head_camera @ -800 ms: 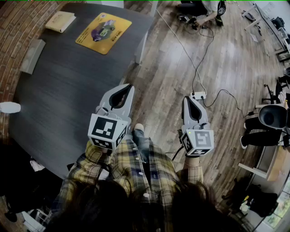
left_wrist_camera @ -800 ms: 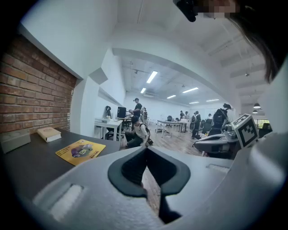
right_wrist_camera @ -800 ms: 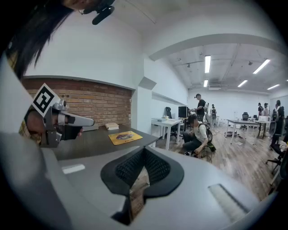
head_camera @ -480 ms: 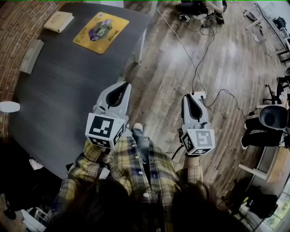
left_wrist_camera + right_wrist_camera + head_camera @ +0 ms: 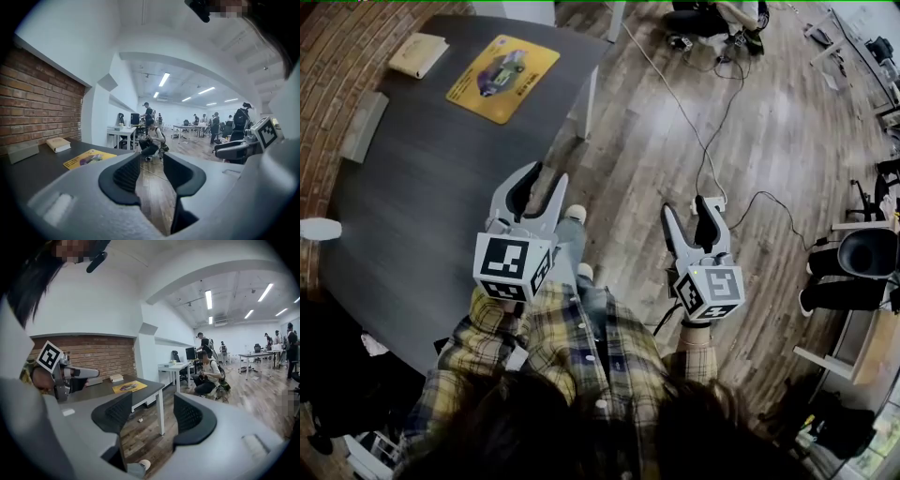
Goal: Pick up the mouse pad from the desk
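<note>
The yellow mouse pad (image 5: 502, 77) with a printed picture lies flat at the far end of the dark desk (image 5: 422, 197), and also shows as the mouse pad (image 5: 89, 158) and mouse pad (image 5: 129, 386) in the two gripper views. My left gripper (image 5: 542, 178) hovers over the desk's near right edge, well short of the pad, open and with nothing between its jaws (image 5: 151, 171). My right gripper (image 5: 691, 210) hangs over the wooden floor to the right of the desk, open and empty (image 5: 152, 416).
A tan book (image 5: 418, 53) lies beyond the pad's left side and a grey box (image 5: 364, 125) sits by the brick wall. A white object (image 5: 319, 226) rests at the desk's left edge. On the floor are a power strip (image 5: 710, 200) with cables and a crouching person (image 5: 712, 19).
Both grippers' jaws, closed in the earlier frames, now stand apart. The left gripper has shifted slightly left and away over the desk; the pad has not moved on the desk.
</note>
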`<state>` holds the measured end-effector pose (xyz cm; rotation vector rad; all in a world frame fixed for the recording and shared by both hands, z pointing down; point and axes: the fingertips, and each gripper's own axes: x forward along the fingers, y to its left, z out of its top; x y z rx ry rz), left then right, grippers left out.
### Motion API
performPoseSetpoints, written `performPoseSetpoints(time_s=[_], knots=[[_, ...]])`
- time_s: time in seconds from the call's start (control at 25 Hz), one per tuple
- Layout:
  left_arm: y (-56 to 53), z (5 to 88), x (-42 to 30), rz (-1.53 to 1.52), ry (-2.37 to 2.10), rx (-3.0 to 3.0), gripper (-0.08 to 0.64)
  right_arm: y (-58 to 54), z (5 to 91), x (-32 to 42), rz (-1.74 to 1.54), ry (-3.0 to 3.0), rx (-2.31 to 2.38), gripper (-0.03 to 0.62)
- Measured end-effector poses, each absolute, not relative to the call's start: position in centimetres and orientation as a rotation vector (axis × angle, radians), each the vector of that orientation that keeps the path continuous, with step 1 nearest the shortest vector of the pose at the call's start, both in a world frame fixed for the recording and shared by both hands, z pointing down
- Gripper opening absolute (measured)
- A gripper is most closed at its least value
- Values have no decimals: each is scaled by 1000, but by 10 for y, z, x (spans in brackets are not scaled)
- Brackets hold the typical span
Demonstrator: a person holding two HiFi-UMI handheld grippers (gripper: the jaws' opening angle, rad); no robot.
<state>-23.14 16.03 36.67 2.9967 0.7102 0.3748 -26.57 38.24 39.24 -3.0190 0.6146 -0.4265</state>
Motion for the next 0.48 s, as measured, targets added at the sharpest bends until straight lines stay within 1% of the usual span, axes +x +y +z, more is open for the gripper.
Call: performPoseSetpoints(time_s=[0.2, 0.48], knots=[[151, 367, -197, 366, 677, 3001, 183, 382, 393, -234, -428, 619, -3013, 278], [158, 363, -120, 340, 661, 2991, 223, 386, 384, -165, -427, 635, -3005, 308]])
